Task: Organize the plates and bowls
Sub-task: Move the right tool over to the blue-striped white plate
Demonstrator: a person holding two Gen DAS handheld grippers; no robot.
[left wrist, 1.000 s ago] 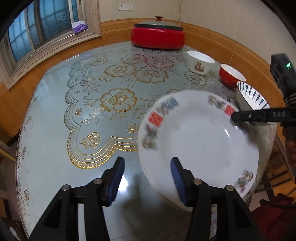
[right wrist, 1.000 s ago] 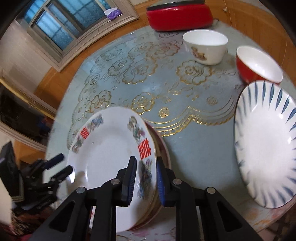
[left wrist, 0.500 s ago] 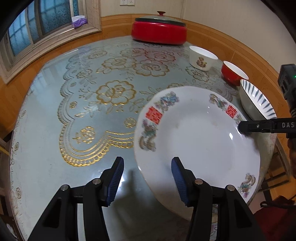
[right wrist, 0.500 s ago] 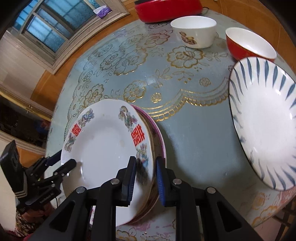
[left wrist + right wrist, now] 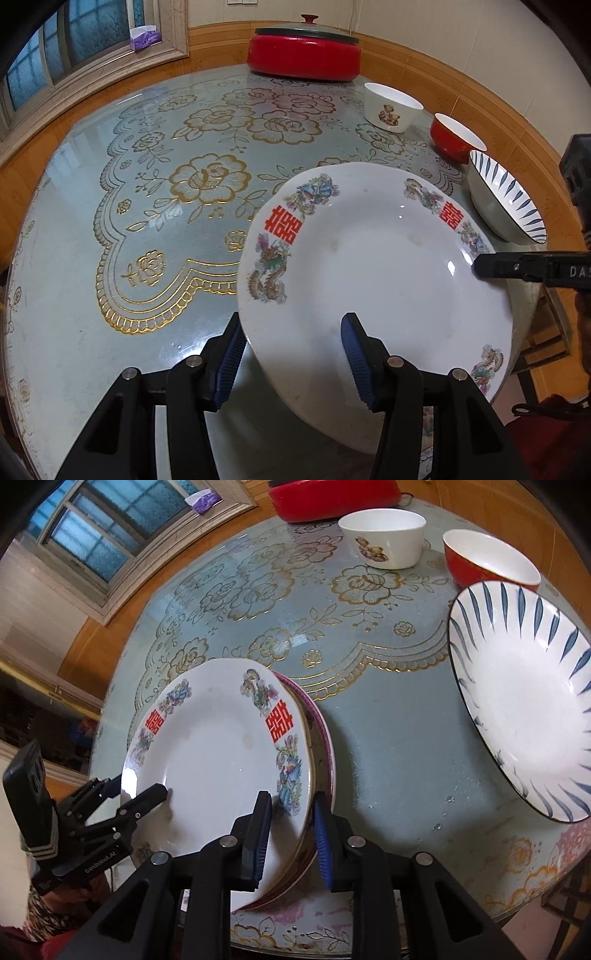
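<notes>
My right gripper [image 5: 290, 834] is low centre of its view, jaws straddling the rim of the white plate [image 5: 218, 760] and opening: a gap shows on both pads, so the pinch is off. My left gripper [image 5: 291, 360] is bottom centre of its view, fingers spread about half way, the near rim of the same plate between them, no pad pressing that I can see. The plate sits tilted on the stack of plates [image 5: 321, 746] at the lower left of the right view, a pink-rimmed one just under it. To finish the release cleanly I'd judge: let the jaws clear the rim fully, then pull straight back along the fingers, no sideways drag, or the top plate skids off the stack; the left stays close to steady the far rim. Next candidates are the striped plate [image 5: 524, 701] at right, the red bowl [image 5: 491, 559] and the white bowl [image 5: 384, 537] upper right, all apart on the table [image 5: 388, 738]. Versus a second ago: the right jaws were nipped tight on the rim and now stand wider; the plate has settled lower onto the stack; the left opening is unchanged.
</notes>
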